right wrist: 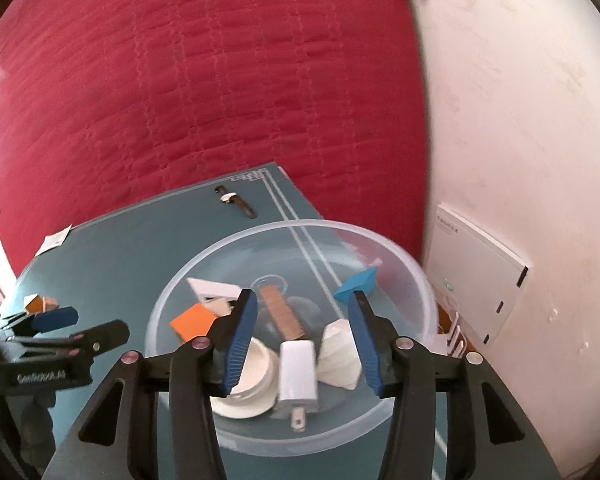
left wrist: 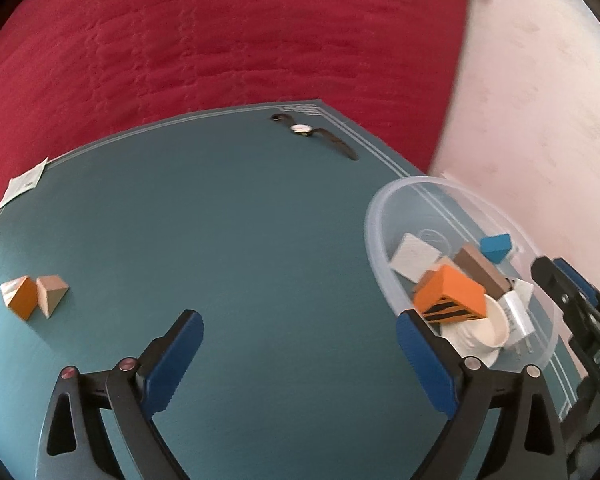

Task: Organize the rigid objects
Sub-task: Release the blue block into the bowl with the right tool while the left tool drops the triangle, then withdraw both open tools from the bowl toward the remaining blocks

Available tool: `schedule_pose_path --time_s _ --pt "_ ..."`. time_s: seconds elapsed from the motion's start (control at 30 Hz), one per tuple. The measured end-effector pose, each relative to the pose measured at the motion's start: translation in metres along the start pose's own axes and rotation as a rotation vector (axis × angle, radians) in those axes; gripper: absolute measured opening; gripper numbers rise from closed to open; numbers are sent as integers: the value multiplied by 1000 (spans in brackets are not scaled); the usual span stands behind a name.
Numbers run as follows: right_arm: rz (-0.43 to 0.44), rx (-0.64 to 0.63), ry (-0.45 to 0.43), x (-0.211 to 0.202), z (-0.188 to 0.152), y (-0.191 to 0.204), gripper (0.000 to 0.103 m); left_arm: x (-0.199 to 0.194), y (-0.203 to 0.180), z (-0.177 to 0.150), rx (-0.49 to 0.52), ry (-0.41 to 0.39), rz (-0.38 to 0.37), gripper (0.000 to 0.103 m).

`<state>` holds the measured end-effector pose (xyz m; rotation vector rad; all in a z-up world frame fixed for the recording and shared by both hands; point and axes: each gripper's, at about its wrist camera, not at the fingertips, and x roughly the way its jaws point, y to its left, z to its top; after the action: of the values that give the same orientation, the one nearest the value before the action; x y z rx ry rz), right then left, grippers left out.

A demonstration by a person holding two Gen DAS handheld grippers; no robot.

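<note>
My left gripper is open wide above the teal table, with nothing between its blue pads. Just right of it stands a clear plastic bowl. It holds an orange box with black stripes, tilted on top, a white card, a brown block, a blue block and a white charger. My right gripper hangs open over the bowl, above the charger and a white lid. Two orange-and-wood wedge blocks lie at the table's left.
A wristwatch lies near the table's far edge, and a paper slip sits at its far left corner. Red quilted bedding rises behind the table. A flat white box leans on the pale wall at the right.
</note>
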<state>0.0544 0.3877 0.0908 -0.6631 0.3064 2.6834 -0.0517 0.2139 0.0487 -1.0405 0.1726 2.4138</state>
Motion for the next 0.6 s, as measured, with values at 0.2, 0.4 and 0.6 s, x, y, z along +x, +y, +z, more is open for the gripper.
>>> schedule_pose_path --time_s 0.2,0.4,0.6 --pt "26 -64 2 -5 -7 23 50 -5 20 -4 -30 0 34 99" --pt "67 -128 6 -15 -16 46 50 -9 45 -9 -63 3 71 99" --pt "128 -196 30 -21 -27 74 57 -13 70 -15 -91 4 107 99"
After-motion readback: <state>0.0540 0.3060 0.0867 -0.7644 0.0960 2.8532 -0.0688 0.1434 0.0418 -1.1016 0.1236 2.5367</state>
